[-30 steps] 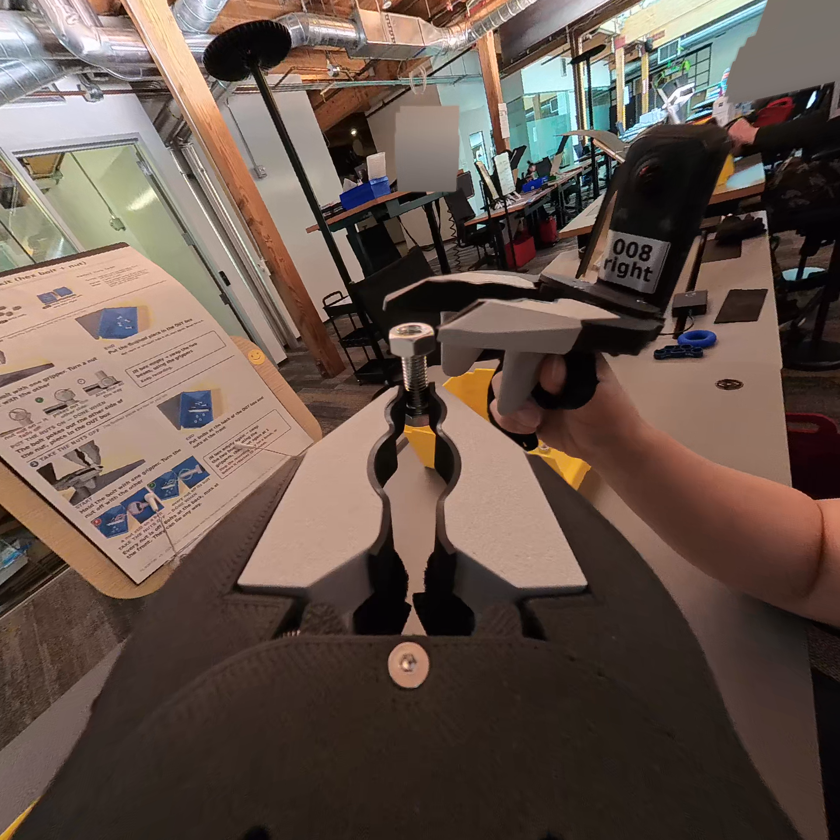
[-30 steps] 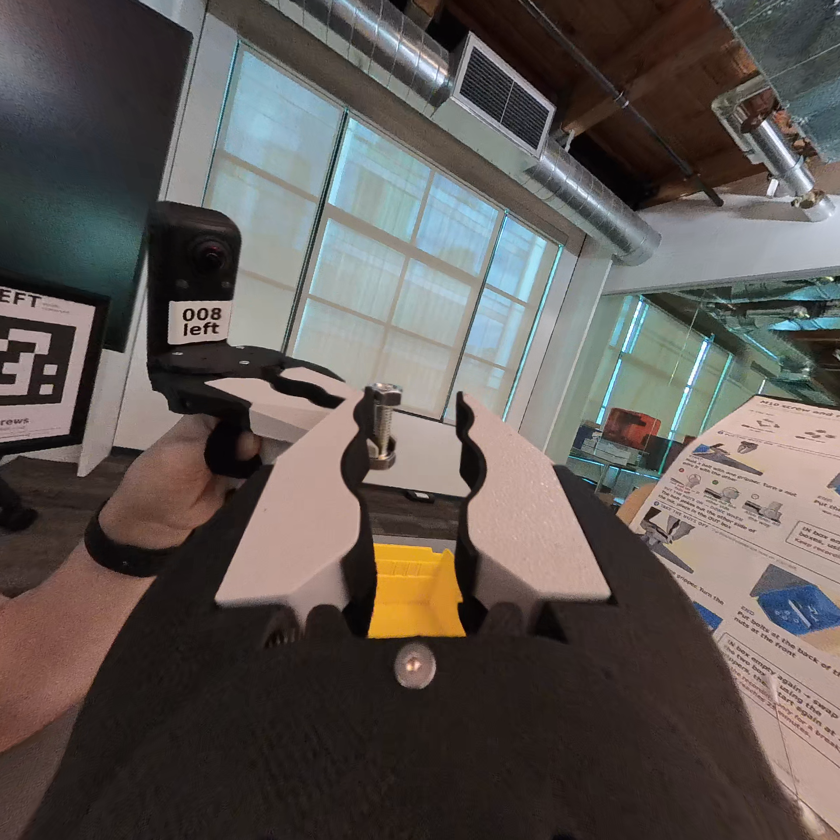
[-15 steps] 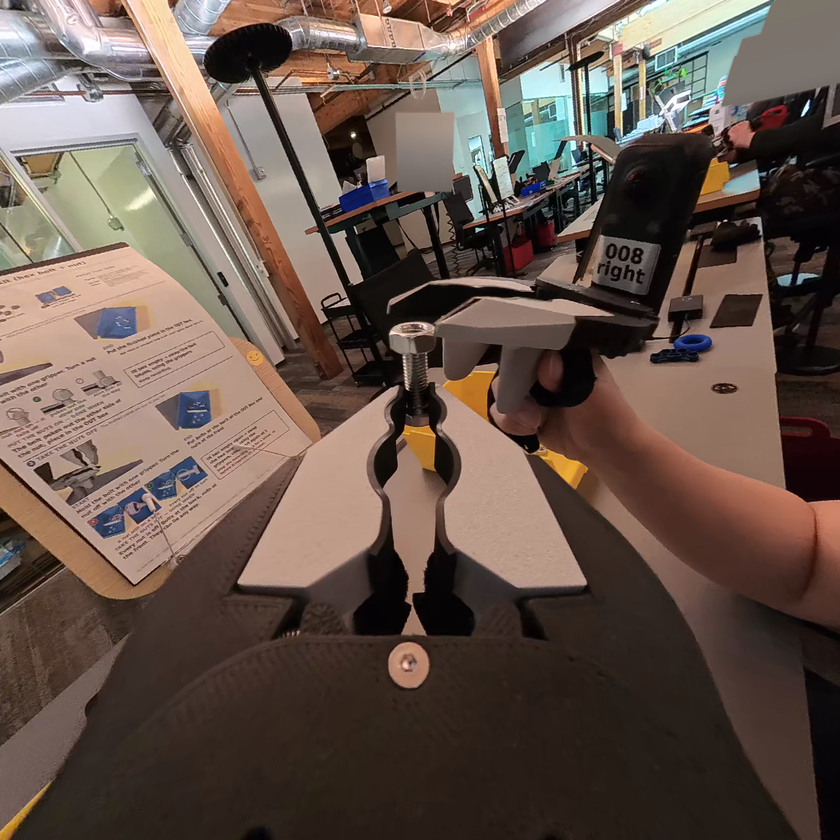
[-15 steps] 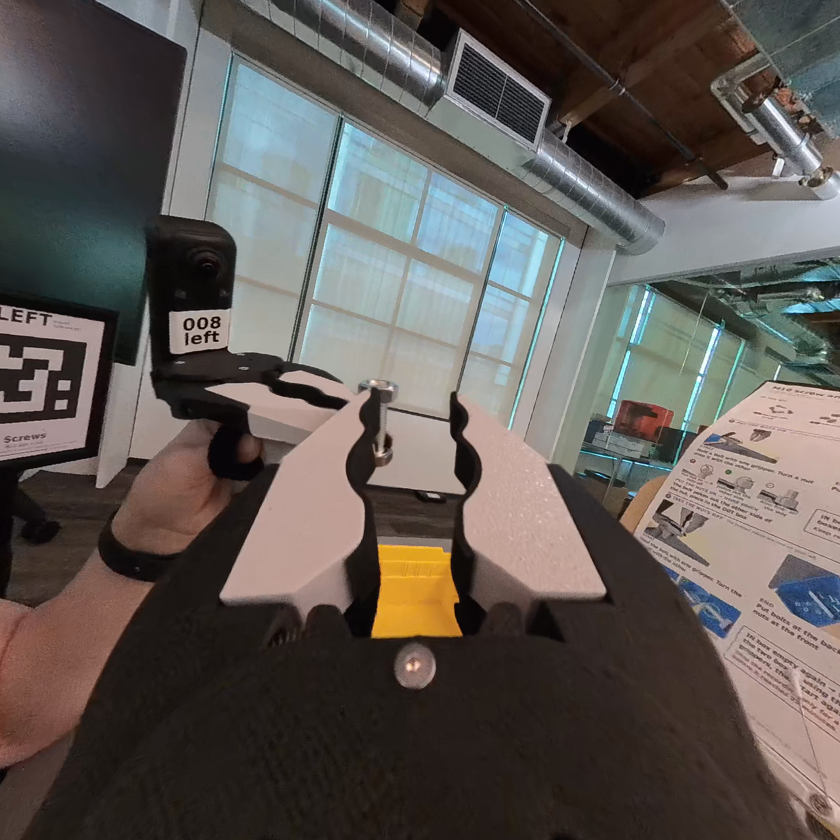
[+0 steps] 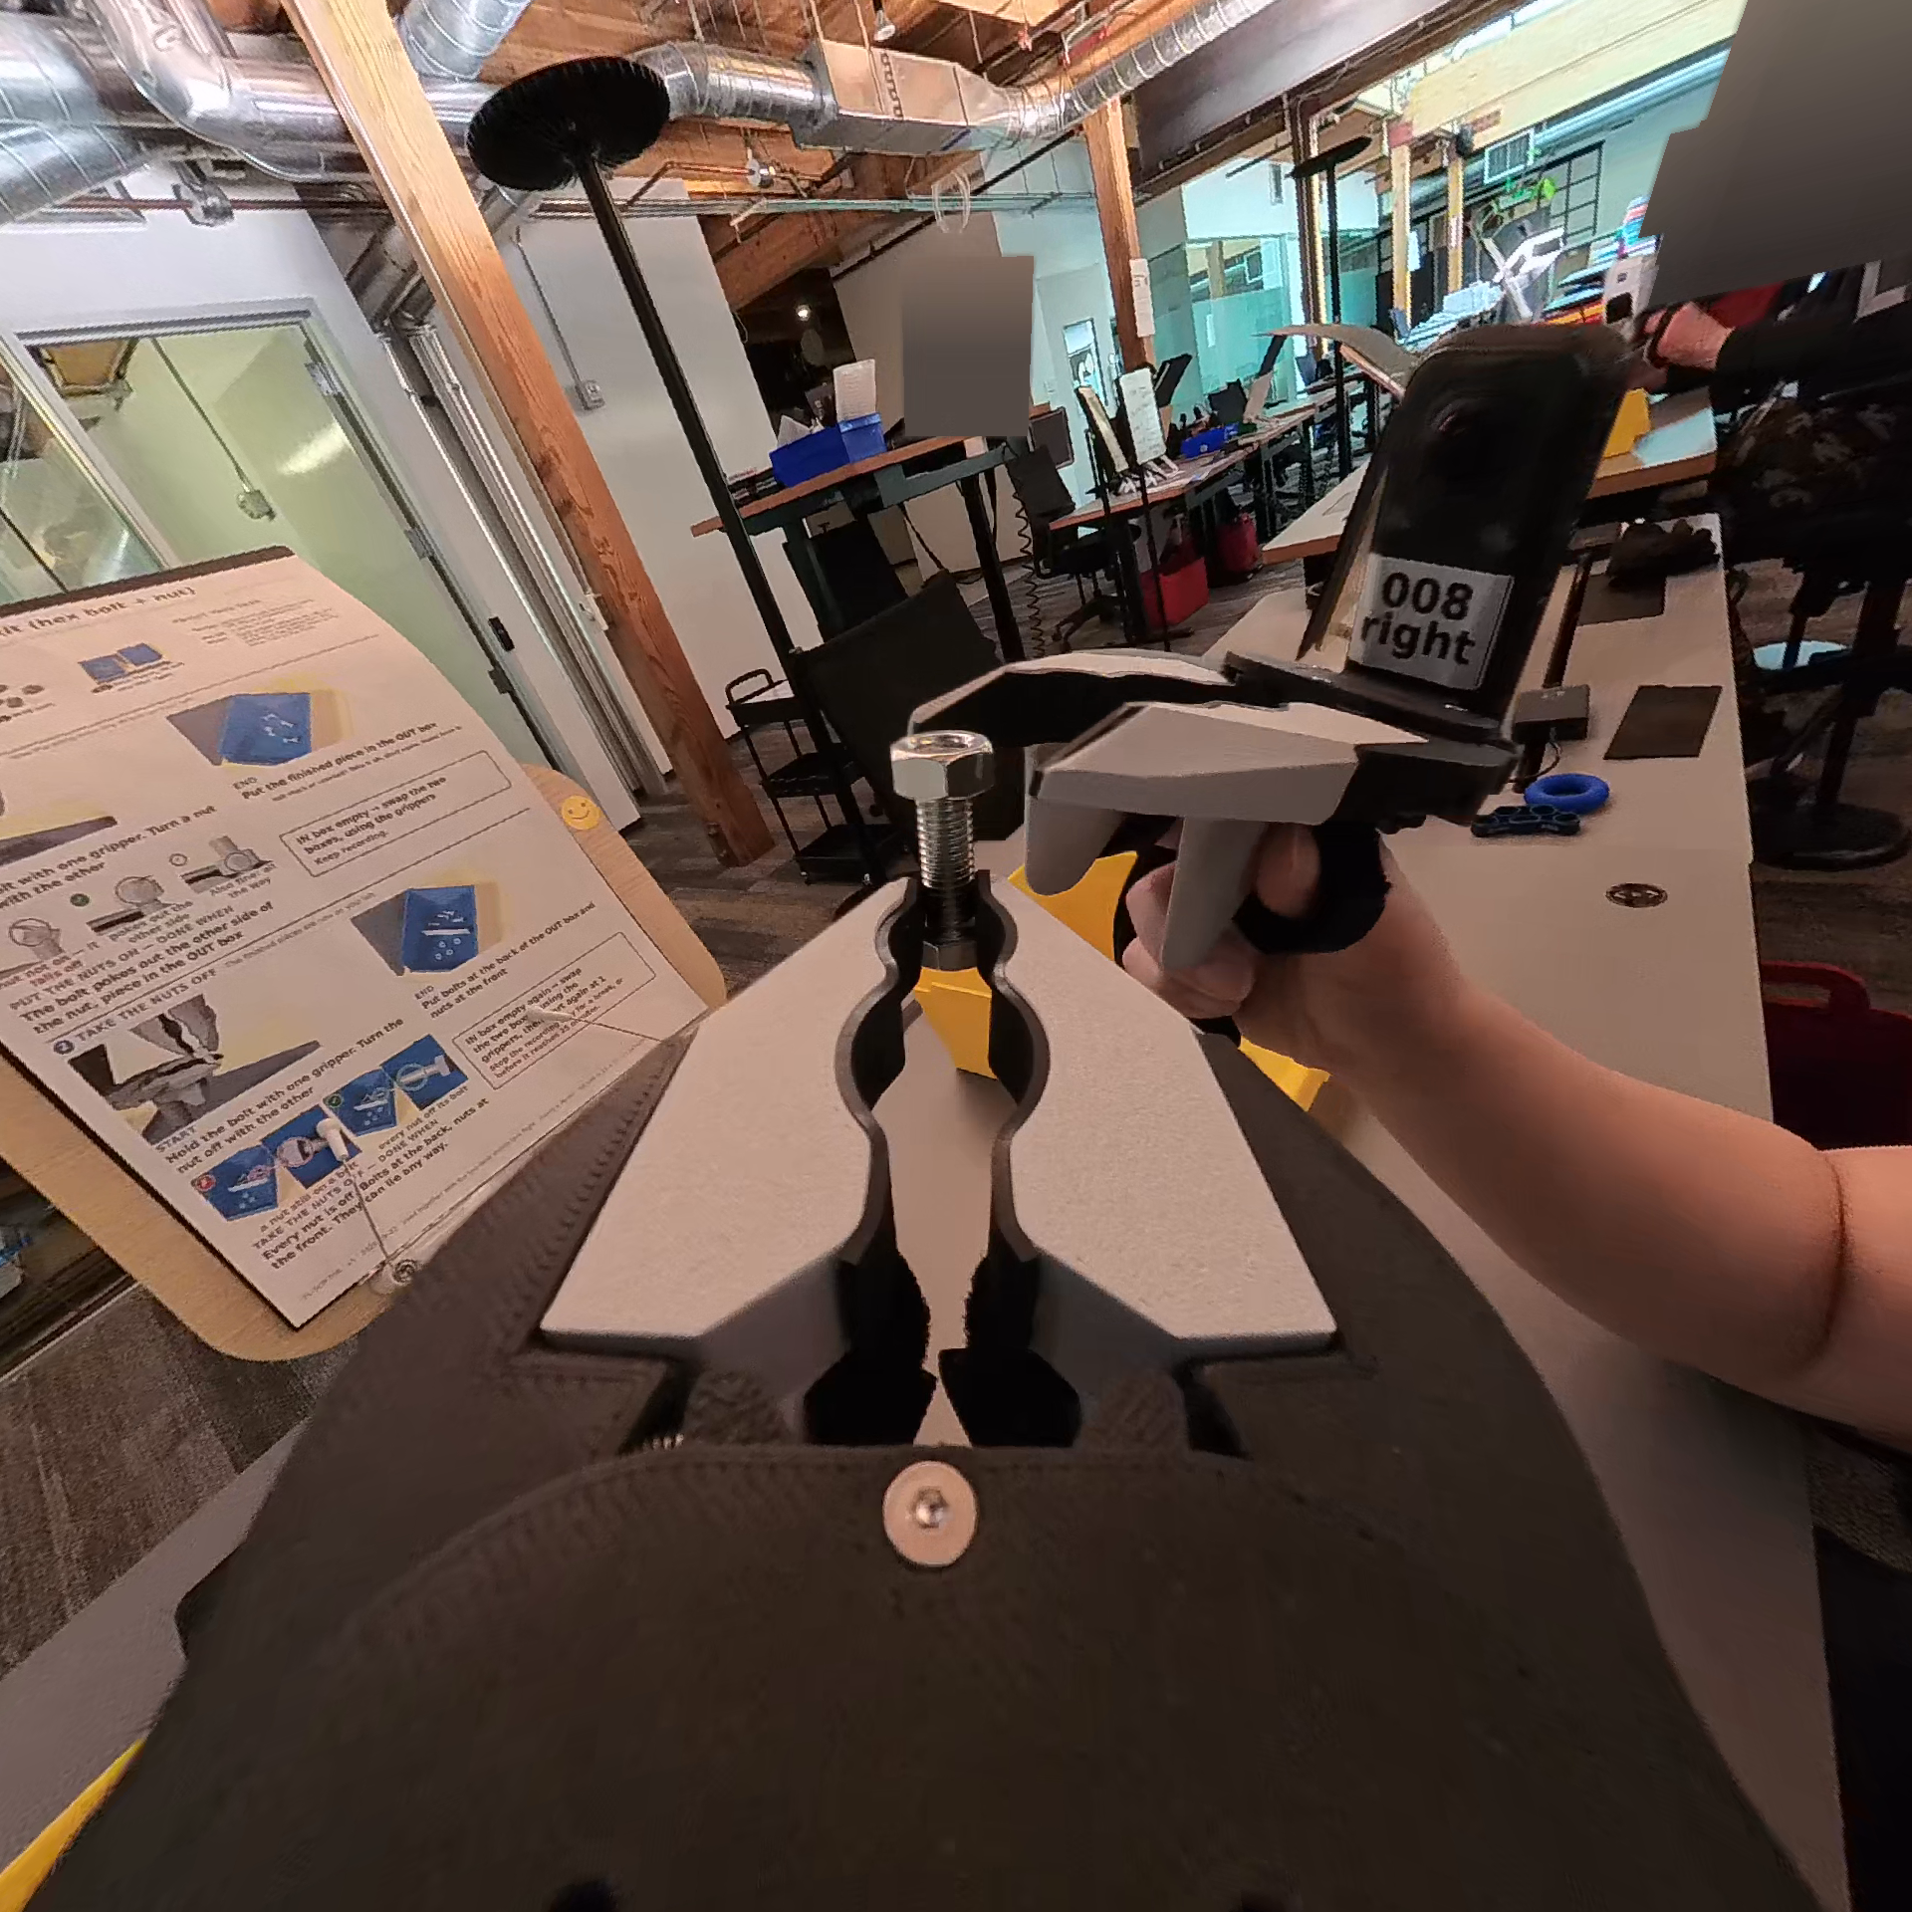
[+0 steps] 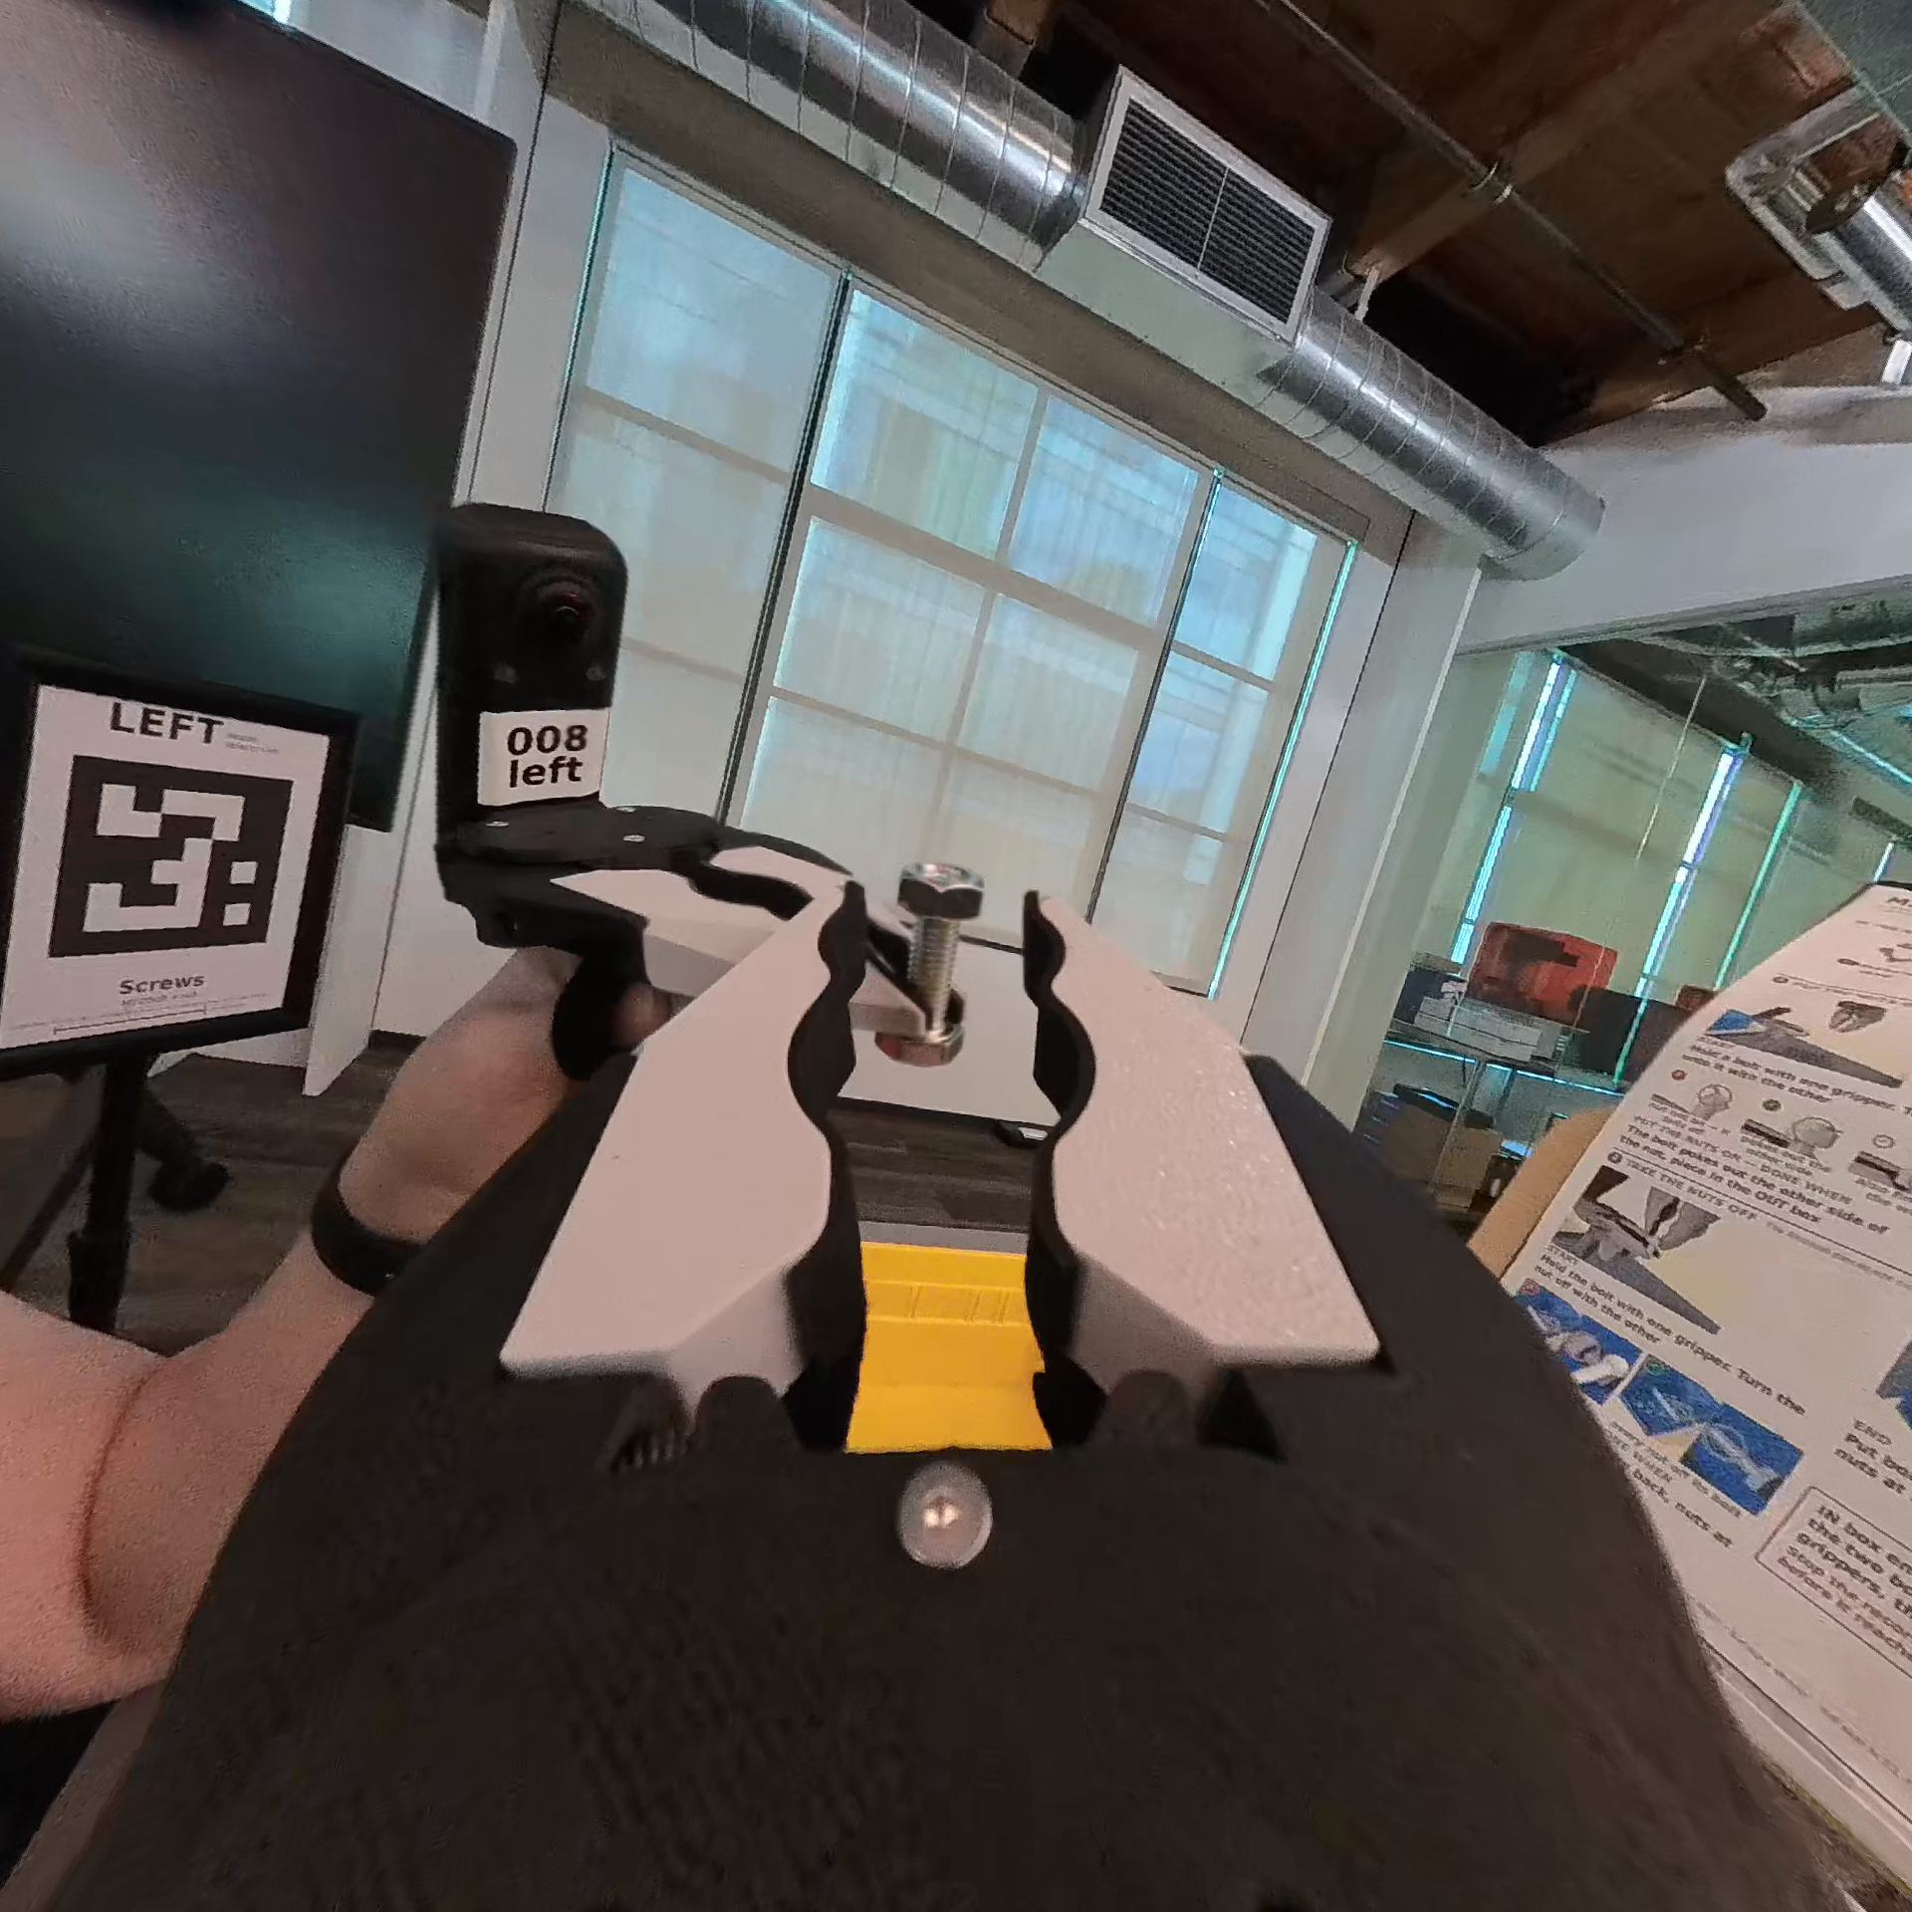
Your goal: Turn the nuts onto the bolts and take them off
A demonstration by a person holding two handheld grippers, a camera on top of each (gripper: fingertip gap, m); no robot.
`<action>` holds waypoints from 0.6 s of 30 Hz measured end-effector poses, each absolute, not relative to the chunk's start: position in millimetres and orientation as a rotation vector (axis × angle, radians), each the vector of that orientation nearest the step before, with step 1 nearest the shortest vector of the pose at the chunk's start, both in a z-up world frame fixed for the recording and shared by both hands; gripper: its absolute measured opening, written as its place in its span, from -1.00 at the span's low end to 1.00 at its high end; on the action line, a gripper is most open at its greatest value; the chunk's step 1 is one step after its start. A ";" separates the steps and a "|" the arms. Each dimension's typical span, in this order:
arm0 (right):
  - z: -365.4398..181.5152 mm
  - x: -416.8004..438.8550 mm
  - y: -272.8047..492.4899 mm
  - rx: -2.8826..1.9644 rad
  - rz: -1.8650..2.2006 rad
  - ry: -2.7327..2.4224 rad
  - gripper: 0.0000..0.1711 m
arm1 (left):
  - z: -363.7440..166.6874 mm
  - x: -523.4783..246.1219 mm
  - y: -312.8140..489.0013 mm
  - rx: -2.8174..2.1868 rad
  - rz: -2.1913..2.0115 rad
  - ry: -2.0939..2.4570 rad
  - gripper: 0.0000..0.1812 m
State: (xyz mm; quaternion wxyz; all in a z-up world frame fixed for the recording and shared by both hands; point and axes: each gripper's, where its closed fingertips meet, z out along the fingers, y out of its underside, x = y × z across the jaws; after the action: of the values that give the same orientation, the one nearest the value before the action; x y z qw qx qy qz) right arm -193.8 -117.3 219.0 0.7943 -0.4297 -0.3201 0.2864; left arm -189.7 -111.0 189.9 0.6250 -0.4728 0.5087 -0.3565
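My left gripper [image 5: 944, 916] is shut on the threaded shank of a silver hex bolt [image 5: 942, 771], which stands upright with its head on top. In the right wrist view the bolt [image 6: 939, 931] sits between the open fingers of my right gripper [image 6: 942, 910], and neither finger touches it. A hex nut [image 6: 931, 1038] sits on the shank just under the left gripper's fingers [image 6: 828, 978]. In the left wrist view the right gripper [image 5: 978, 771] is level with the bolt head, jaws apart, and the nut is hidden.
A yellow bin [image 5: 957, 1019] stands on the grey table [image 5: 1552, 983] below both grippers and also shows in the right wrist view [image 6: 947, 1345]. An instruction board [image 5: 259, 931] leans at the left. A marker sign on a stand [image 6: 166, 848] is behind. A blue ring [image 5: 1567, 792] lies far right. The tips of both grippers are at nearly the same place.
In the right wrist view the bolt has gone from against the left finger to the middle of the open jaws. The left gripper still holds the bolt as before.
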 end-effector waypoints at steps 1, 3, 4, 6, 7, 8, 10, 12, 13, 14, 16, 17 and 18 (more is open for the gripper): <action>218.9 -194.5 -117.2 -0.925 0.611 -0.687 -0.67 | 189.5 -189.3 -111.3 -1.085 -0.821 1.170 -0.93; 218.5 -189.6 -112.0 -0.940 0.593 -0.663 -0.68 | 190.1 -189.2 -112.8 -1.081 -0.825 1.171 -0.93; 219.0 -185.5 -110.1 -0.942 0.601 -0.650 -0.69 | 190.4 -189.8 -112.9 -1.080 -0.822 1.169 -0.93; 220.8 -176.6 -107.0 -0.949 0.639 -0.614 -0.71 | 191.6 -191.0 -113.6 -1.075 -0.823 1.167 -0.93; 222.1 -175.3 -109.0 -0.941 0.662 -0.615 -0.71 | 192.0 -191.5 -114.2 -1.075 -0.828 1.166 -0.93; 223.6 -176.0 -112.5 -0.928 0.676 -0.622 -0.71 | 192.2 -191.8 -114.4 -1.074 -0.831 1.166 -0.93; 225.5 -181.3 -119.2 -0.907 0.665 -0.643 -0.70 | 191.7 -191.1 -114.0 -1.076 -0.830 1.167 -0.93; 224.2 -189.8 -122.4 -0.911 0.648 -0.668 -0.70 | 190.6 -189.3 -115.0 -1.076 -0.836 1.175 -0.93; 223.2 -192.2 -122.0 -0.921 0.645 -0.672 -0.70 | 190.1 -188.4 -116.3 -1.075 -0.842 1.180 -0.93; 222.6 -191.8 -120.1 -0.933 0.644 -0.665 -0.70 | 190.0 -187.7 -117.7 -1.072 -0.849 1.184 -0.93; 222.0 -187.5 -117.1 -0.943 0.654 -0.657 -0.69 | 190.0 -187.5 -118.4 -1.070 -0.848 1.184 -0.93; 222.5 -183.2 -115.3 -0.948 0.662 -0.643 -0.70 | 190.0 -187.8 -117.3 -1.071 -0.841 1.180 -0.93; 223.7 -178.3 -113.7 -0.949 0.664 -0.626 -0.70 | 190.5 -188.1 -117.0 -1.070 -0.844 1.178 -0.93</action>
State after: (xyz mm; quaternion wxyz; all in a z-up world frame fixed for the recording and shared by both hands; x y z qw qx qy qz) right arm -178.3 -113.7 223.7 0.7911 -0.4409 -0.2908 0.3087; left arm -188.1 -117.0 190.5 0.6212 -0.4655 0.5125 -0.3671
